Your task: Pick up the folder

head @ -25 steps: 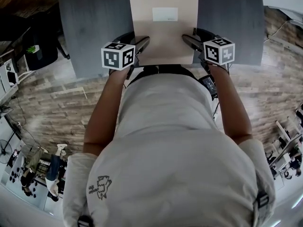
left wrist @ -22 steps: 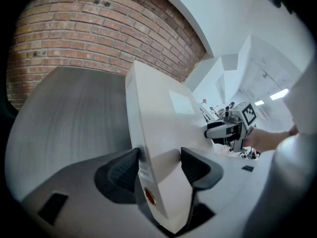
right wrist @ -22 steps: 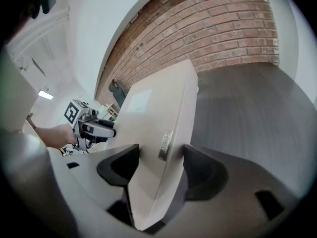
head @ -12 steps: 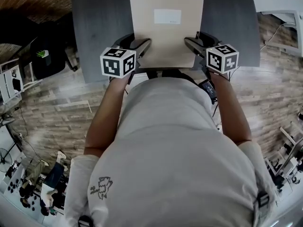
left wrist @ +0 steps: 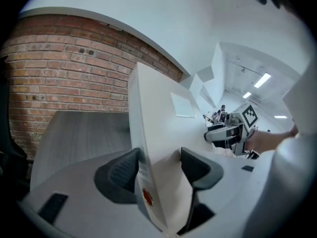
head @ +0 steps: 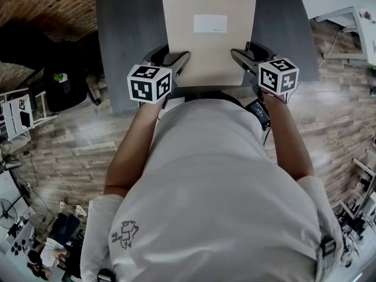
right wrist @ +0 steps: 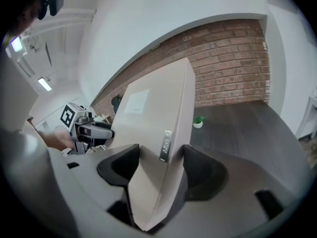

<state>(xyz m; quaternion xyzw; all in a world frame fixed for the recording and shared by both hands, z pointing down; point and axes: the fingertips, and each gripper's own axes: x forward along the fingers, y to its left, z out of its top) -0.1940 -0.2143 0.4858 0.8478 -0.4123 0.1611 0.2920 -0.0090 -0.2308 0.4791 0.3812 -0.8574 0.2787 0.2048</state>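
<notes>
Slippage is the main risk: the flat beige cardboard folder [head: 208, 40] is held above the dark grey desk [head: 126, 34], the left gripper [left wrist: 159, 163] and right gripper [right wrist: 159, 161] fingers clamped only on its near side edges; uneven lifting could twist it free.

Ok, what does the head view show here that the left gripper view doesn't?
Only the head view: the wooden floor, the left gripper's marker cube and the folder's whole top face. Only the left gripper view: that gripper's jaws pressing both faces of the folder, a red dot on its edge, ceiling lights. Both: the folder's white label, the right gripper, the grey table, the brick wall.
</notes>
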